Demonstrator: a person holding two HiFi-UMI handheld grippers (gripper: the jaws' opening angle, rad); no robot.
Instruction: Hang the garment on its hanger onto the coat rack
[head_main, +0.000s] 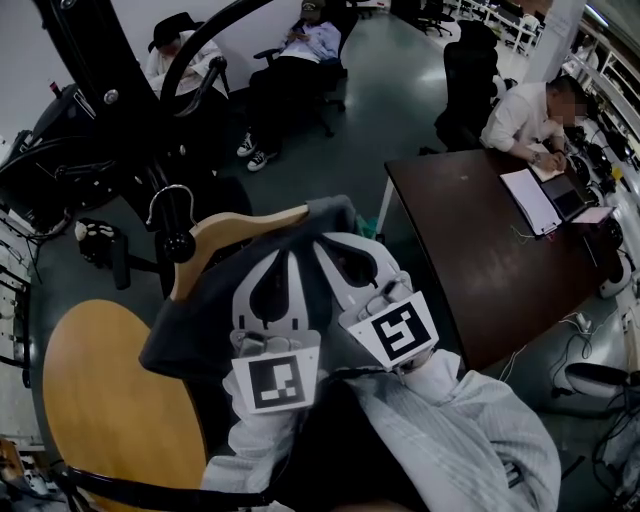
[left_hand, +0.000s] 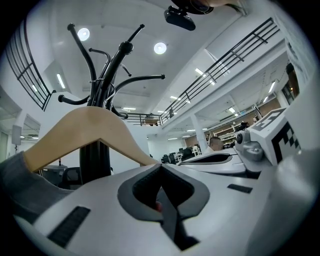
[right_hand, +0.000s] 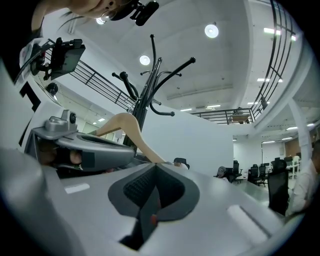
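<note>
Clearly the weak spot is the grip: the wooden hanger (head_main: 240, 232) is raised in front of the person, just short of the coat rack (head_main: 110, 90), with the grey garment (head_main: 200, 320) draped over its right arm and sagging below. The left gripper (head_main: 295, 247) and the right gripper (head_main: 322, 240) sit side by side, touching, and the fingers of both are fully closed, pinching the cloth at that same shoulder. With all the hold on one end, the hanger could pivot and its metal hook (head_main: 170, 210) could swing off line as it nears a peg. The cloth could also slip through the fingers, or slide along the wood, whose left arm already shows bare. The rack's curved pegs (left_hand: 145, 77) fan out close together, so the hook may catch the wrong one or glance off. Dark gear crowds the rack's far side. Below left lies a round wooden top (head_main: 100, 400), under the garment's hem. To the right stands a dark bench (head_main: 480, 240) where a person (head_main: 525, 115) writes, well apart, and two seated people (head_main: 300, 60) are farther back, neither in the path
</note>
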